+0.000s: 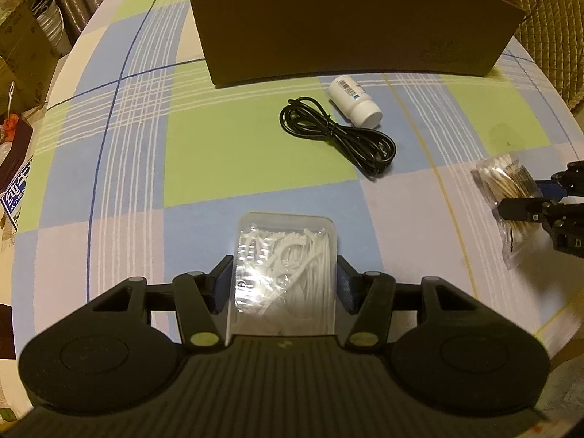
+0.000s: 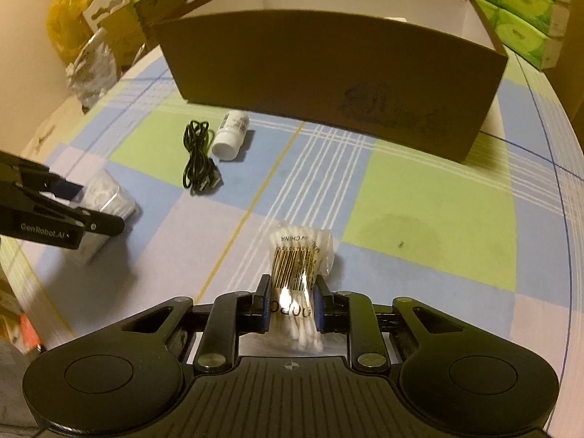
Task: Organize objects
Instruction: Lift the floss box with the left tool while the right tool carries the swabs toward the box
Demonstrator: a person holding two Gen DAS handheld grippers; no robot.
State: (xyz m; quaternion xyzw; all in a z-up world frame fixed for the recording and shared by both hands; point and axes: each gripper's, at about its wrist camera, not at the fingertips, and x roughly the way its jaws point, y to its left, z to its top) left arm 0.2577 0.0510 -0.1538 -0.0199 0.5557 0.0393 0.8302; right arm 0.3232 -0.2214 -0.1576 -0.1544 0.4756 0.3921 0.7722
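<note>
1. Floss-pick case (image 1: 286, 255), clear plastic, sits clamped between the pads of the left tool (image 1: 284, 284), low over the worktop (image 1: 226, 153).
2. Cotton-swab packet (image 2: 297, 273) pinched narrow in the right tool (image 2: 292, 303), just ahead of the fingers, close above the checked cloth.
3. Black cable (image 1: 335, 135) and white bottle (image 1: 356, 102), touching, lie well ahead of both tools, not yet collected.
4. Cardboard box (image 2: 328, 73) stands open beyond them; nothing visible inside; sorting judged barely begun.
5. Both tools pitched steeply downward, side by side, well apart.

Matt cardboard box (image 2: 328, 73), glossy plastic bottle (image 1: 356, 101)
</note>
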